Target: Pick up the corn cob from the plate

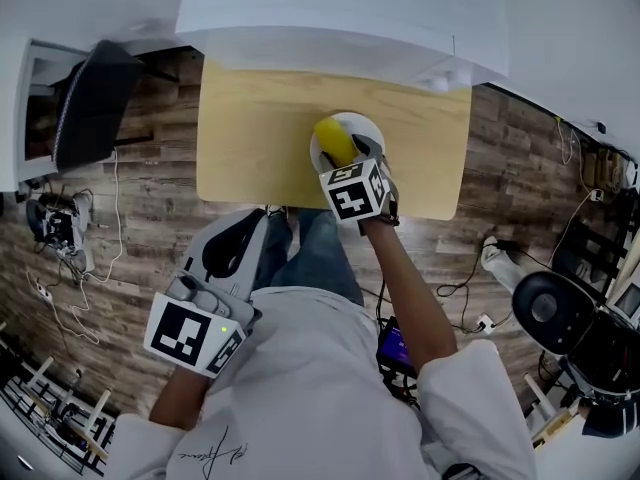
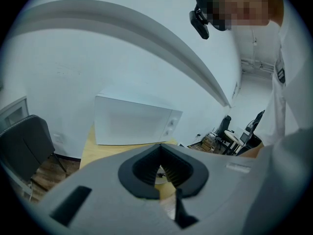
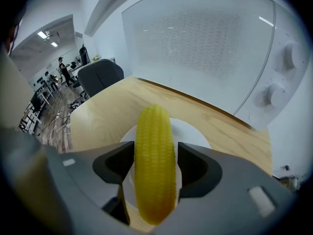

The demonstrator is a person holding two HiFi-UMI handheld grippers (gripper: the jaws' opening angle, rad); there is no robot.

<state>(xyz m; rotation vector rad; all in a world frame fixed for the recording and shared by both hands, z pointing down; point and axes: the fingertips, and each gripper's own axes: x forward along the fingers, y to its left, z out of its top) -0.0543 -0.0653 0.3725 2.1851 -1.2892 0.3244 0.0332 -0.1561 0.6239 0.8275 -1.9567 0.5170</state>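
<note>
While I lean over the table (image 1: 250, 138), grippers: two, one in each of my hands, each carrying one marker cube.
Right gripper (image 3: 155, 164): it points steeply down over the plate. Its jaws are spread wide, one on either side of the corn cob, which runs lengthwise through the gap.
Pad contact: a sliver of white plate shows between the cob and the right-hand pad. The pads seem not to press on the cob, though on the left-hand side I can't be sure from this close.
Corn cob (image 1: 333, 140): one, yellow, with rows of kernels. It lies on the plate, towards the plate's left part in the head view.
Plate (image 1: 366, 125): one, white and round. It sits near the middle of the table, on my side of the microwave and apart from it.
Left gripper (image 1: 256, 224): I hold it back by the table's near left corner, over my lap and well apart from the plate. Its jaws are drawn together with nothing between them.
Table: one, light wood, bearing the plate and the microwave.
Microwave (image 1: 340, 13): one, white, standing along the table's far side with its door closed.
Knobs (image 3: 293, 55): two, one above the other, at the right of the microwave's front.
Chair (image 1: 95, 103): one, dark, beside the table's left end.
Floor (image 1: 150, 238): dark wood planks, with white cables trailing on both sides.
</note>
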